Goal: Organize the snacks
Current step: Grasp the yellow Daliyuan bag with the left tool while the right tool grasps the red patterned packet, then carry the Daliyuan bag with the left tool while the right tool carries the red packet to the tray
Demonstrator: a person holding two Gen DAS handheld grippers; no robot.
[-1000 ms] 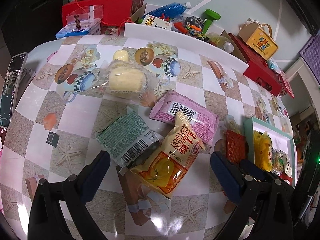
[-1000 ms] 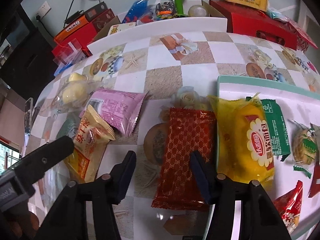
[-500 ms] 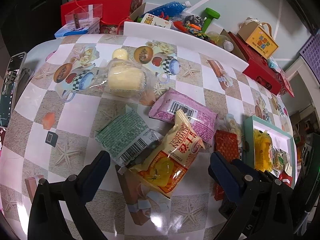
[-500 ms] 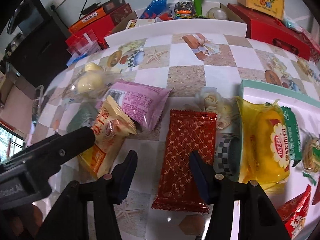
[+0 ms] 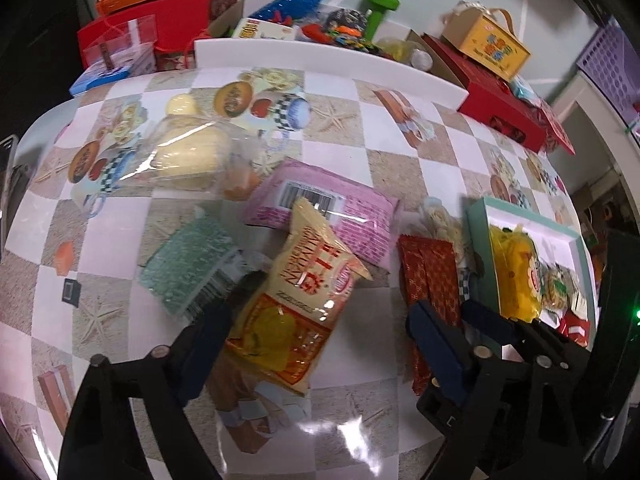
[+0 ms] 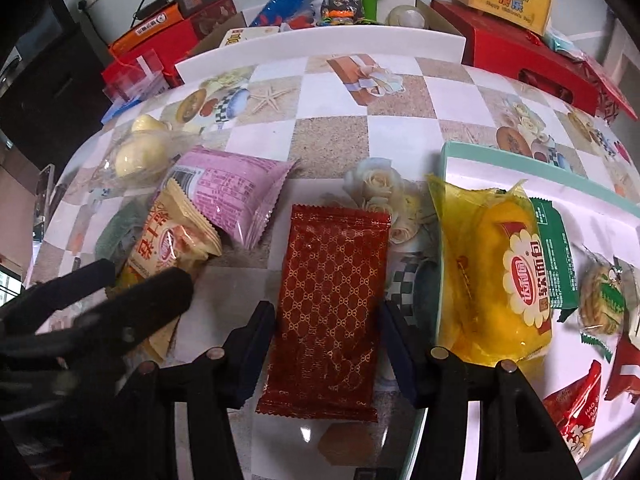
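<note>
Snacks are lying scattered on the table [image 5: 352,120]. Through my left camera, my left hand-held gripper [image 5: 320,340] is closing its jaws around the yellow-orange packet [image 5: 296,300], which is running diagonally, top toward the pink packet [image 5: 320,200]; I should be squeezing across its width.

Through my right camera, my right hand-held gripper [image 6: 328,348] is straddling the red packet [image 6: 332,304], pads apparently just off its edges, long axis pointing away, beside the tray [image 6: 520,160]
</note>
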